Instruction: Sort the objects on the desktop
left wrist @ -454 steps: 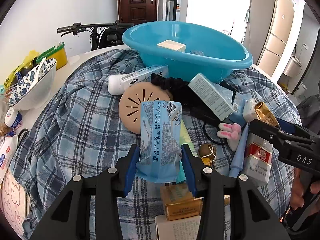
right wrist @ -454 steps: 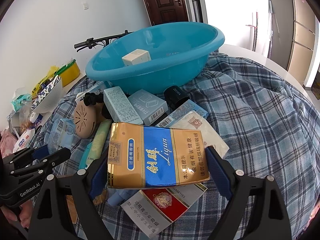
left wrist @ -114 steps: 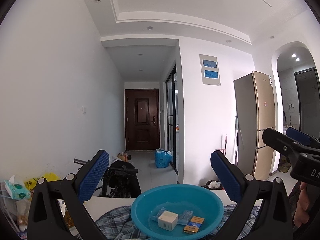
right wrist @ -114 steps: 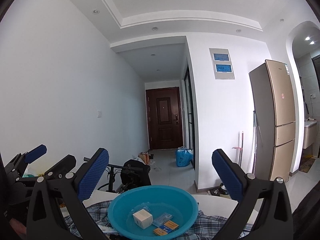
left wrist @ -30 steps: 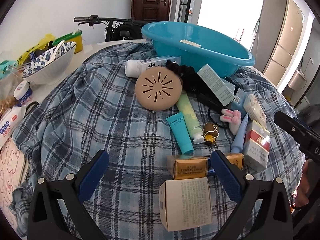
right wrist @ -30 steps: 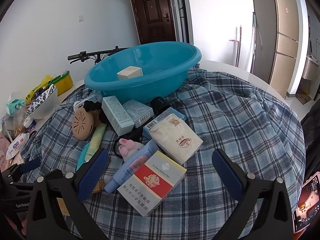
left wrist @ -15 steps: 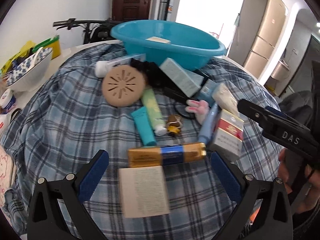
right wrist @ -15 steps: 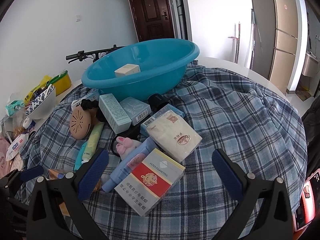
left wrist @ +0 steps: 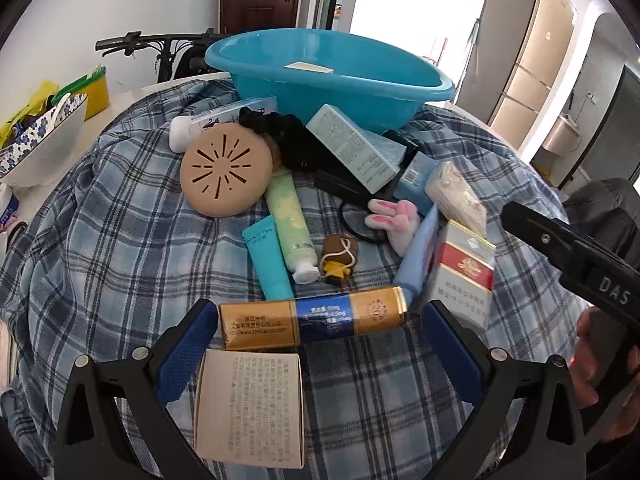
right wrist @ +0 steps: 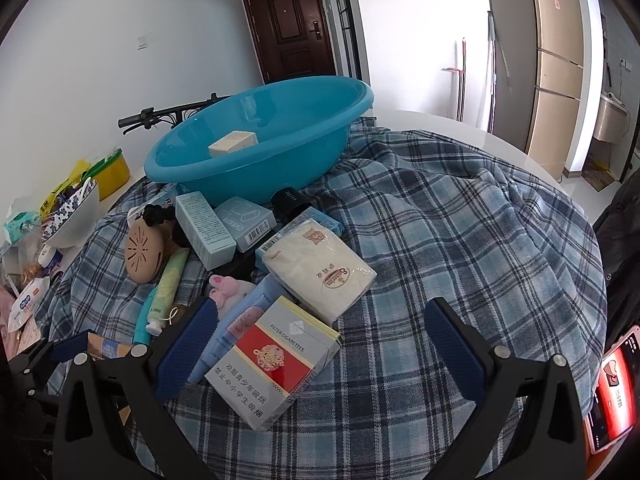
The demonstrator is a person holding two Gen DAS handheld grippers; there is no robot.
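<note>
The left gripper [left wrist: 316, 348] hangs wide open, its blue pads flanking the gold-and-blue cigarette carton [left wrist: 312, 322] lying on the plaid cloth [left wrist: 120, 248], not gripping it. The right gripper [right wrist: 316, 348] is spread open too, empty, over the red-and-white cigarette pack [right wrist: 272, 364]. Behind the clutter sits the blue basin [right wrist: 260, 136], holding a small cream box [right wrist: 233, 143].

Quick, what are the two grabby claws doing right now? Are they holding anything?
Left gripper: open, holding nothing; the gold and blue box lies between its fingers.
Right gripper: open, holding nothing; the red and white cigarette pack lies between its fingers.
</note>
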